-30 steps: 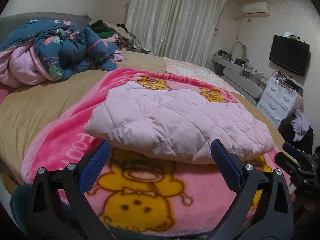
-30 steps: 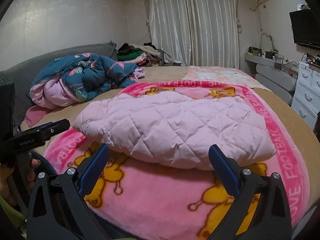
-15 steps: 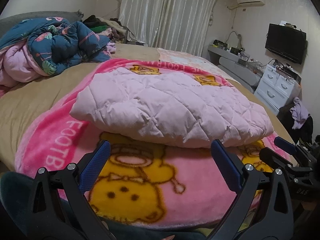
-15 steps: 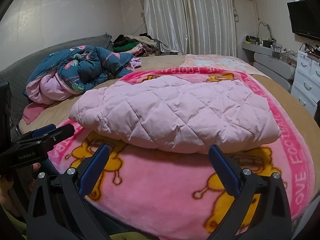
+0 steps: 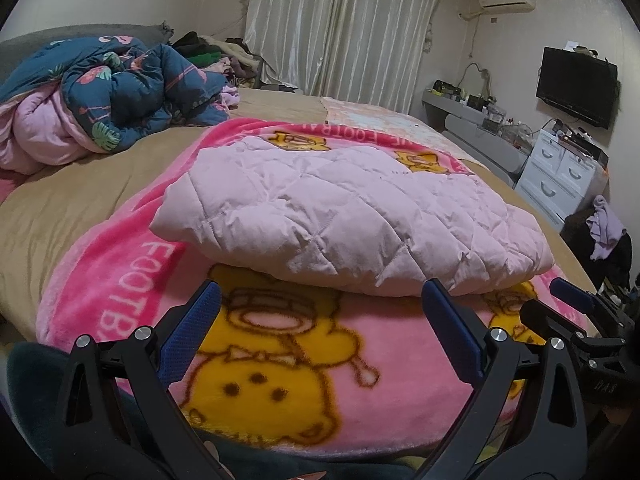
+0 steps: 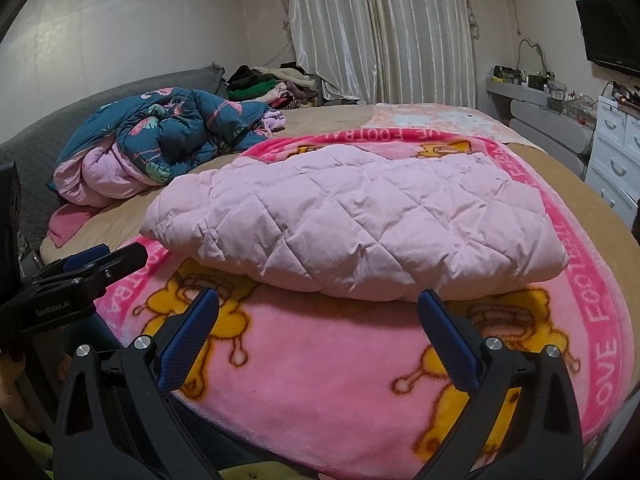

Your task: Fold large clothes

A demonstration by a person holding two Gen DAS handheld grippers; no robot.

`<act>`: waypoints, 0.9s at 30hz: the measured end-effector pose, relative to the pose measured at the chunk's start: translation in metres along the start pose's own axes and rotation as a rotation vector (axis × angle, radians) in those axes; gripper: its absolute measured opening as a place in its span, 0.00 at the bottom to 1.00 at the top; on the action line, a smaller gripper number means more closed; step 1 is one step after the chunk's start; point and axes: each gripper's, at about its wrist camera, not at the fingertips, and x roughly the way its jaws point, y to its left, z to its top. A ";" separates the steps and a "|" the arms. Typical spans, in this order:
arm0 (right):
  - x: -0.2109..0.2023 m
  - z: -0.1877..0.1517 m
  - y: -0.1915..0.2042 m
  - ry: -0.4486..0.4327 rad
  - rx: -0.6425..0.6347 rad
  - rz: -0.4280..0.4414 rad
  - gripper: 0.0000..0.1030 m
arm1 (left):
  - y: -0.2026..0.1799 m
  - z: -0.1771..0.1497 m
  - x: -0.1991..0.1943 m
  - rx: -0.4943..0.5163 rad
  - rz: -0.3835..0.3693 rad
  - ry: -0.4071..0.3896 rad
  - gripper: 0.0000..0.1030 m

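Looking forward along the left gripper (image 5: 320,312), its two blue-padded fingers (image 5: 192,332) stand wide apart with nothing between them, hanging just short of the near edge of a folded pale pink quilted garment (image 5: 348,216). That garment lies straight ahead of the fingertips, resting flat on a bright pink cartoon blanket (image 5: 288,376) (yellow bear figures and white lettering along its border) that covers the near part of the bed (image 5: 52,208). Off to the left and farther away sits a crumpled dark blue floral duvet (image 5: 120,92) with pink lining, and to the right, low in this view, the other gripper's fingers poke in beside the blanket edge. Beyond the bed hang pale curtains (image 5: 344,28), and a white drawer unit (image 5: 560,172) stands far right under a wall television (image 5: 576,86). From the right wrist view, the right gripper (image 6: 318,310) is likewise spread open and empty, its fingertips just shy of the garment's (image 6: 360,220) front fold, the blanket (image 6: 320,380) directly beneath and ahead. The left gripper (image 6: 104,256) shows at the left edge, black with a blue pad, near the blanket's corner and not touching the garment. The blue duvet (image 6: 168,136) lies ahead to the left, well apart from the folded piece.
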 end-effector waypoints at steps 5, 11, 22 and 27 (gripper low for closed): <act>0.000 -0.001 0.000 -0.002 0.004 0.000 0.96 | 0.000 0.000 -0.001 0.005 0.008 0.001 0.91; 0.000 0.000 0.000 0.000 0.005 0.000 0.96 | 0.000 0.000 0.000 0.007 0.014 0.004 0.91; 0.000 -0.001 0.000 0.006 0.007 -0.004 0.96 | 0.001 -0.001 -0.001 0.007 0.018 0.000 0.91; -0.001 -0.001 0.000 0.004 0.006 -0.005 0.96 | 0.001 -0.001 0.000 0.006 0.017 0.001 0.91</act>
